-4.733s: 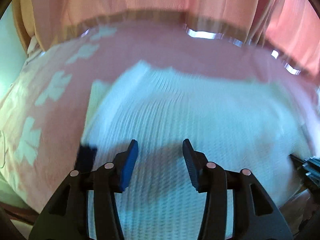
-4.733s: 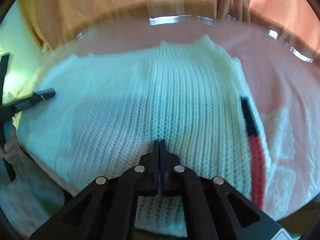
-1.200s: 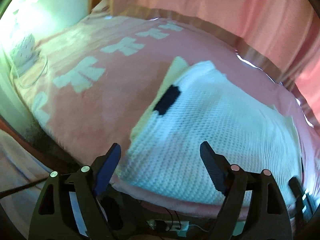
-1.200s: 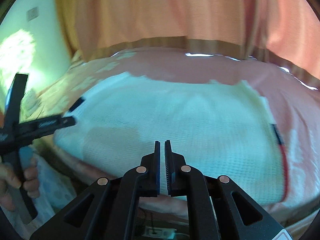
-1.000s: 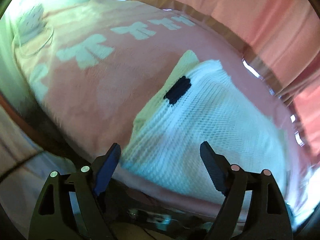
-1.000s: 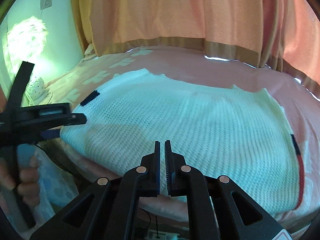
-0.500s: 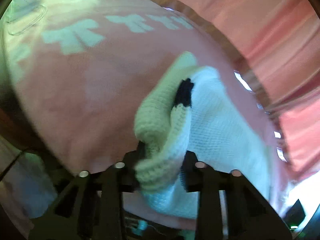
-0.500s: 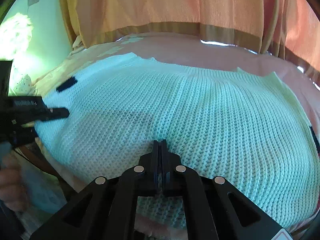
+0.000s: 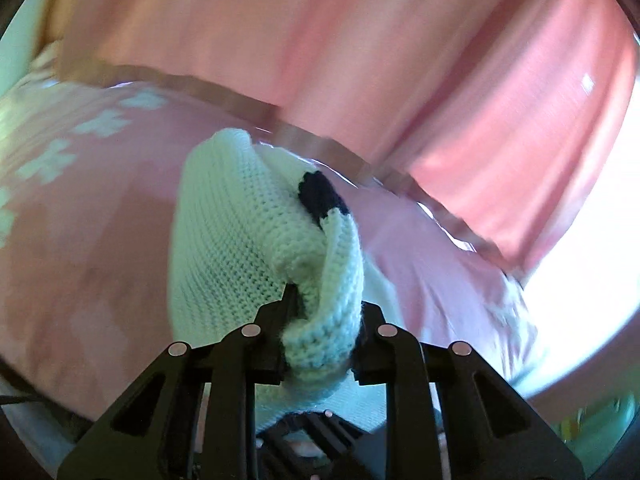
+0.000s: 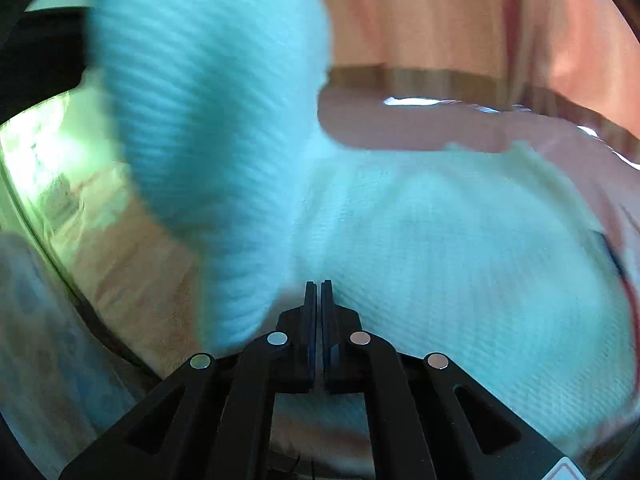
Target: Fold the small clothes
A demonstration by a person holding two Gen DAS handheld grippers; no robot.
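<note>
A white knit sweater (image 9: 224, 248) with a dark blue patch (image 9: 318, 196) lies on a pink bedspread (image 9: 80, 240). My left gripper (image 9: 320, 320) is shut on the sweater's bunched edge and holds it lifted above the bed. In the right wrist view the lifted part (image 10: 208, 100) rises in a blurred fold at the left, while the rest of the sweater (image 10: 460, 260) lies flat. My right gripper (image 10: 318, 292) is shut, its tips at the sweater's near edge; whether cloth is pinched between them I cannot tell.
Pink curtains (image 9: 360, 60) hang behind the bed (image 10: 400, 128). The bedspread carries white flower shapes (image 9: 52, 160) at the left. The bed's near edge (image 10: 132, 280) drops off at the lower left of the right wrist view.
My left gripper closed on the sweater's left edge and has lifted it up and across. My right gripper stayed shut at the near edge.
</note>
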